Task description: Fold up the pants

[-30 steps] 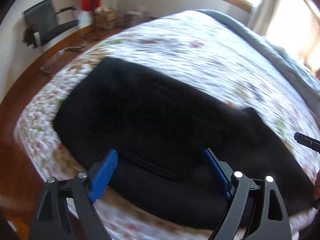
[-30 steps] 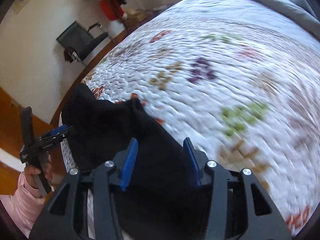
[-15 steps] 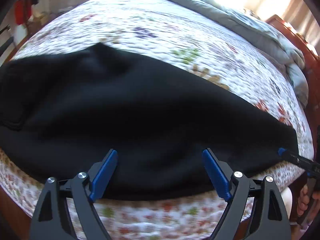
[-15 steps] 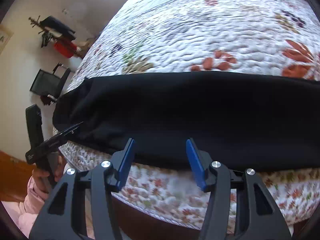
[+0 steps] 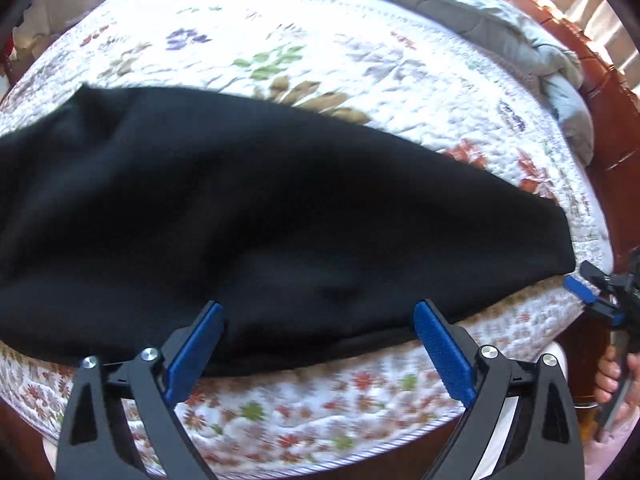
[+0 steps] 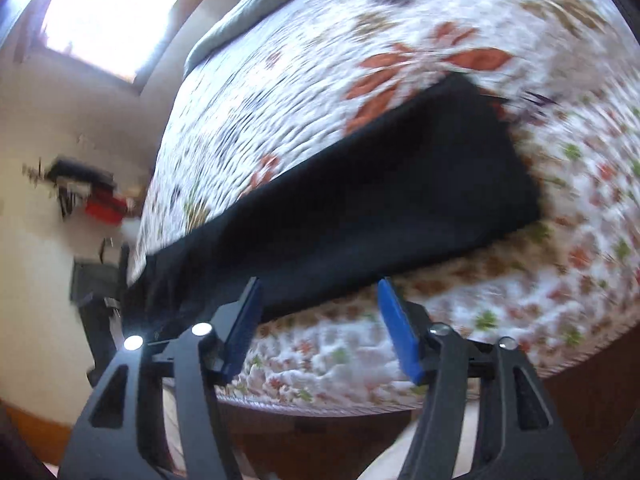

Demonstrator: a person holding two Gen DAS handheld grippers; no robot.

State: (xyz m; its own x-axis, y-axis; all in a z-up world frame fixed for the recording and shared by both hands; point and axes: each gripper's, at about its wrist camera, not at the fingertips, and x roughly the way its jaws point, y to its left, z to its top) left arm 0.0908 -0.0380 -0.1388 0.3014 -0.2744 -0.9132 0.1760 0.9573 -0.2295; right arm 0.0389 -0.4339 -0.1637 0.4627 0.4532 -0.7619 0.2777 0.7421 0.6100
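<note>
Black pants (image 5: 260, 216) lie folded lengthwise along the near edge of a bed with a floral quilt (image 5: 320, 56). They also show in the right wrist view (image 6: 380, 200), ending at the right. My left gripper (image 5: 318, 320) is open and empty, its blue pads just at the pants' near edge. My right gripper (image 6: 320, 300) is open and empty, hovering at the near edge by the pants' leg end. The right gripper also shows at the far right of the left wrist view (image 5: 596, 296), just past the pants' end.
A grey blanket (image 5: 500, 28) is bunched at the head of the bed beside a wooden headboard (image 5: 600, 100). A dark chair (image 6: 96, 280) and a rack with red items (image 6: 100, 204) stand by the wall. Wooden floor lies below the bed edge.
Both grippers swung right along the bed edge and stayed open. The right gripper let go of the pants and pulled back; its view now reaches the pants' right end.
</note>
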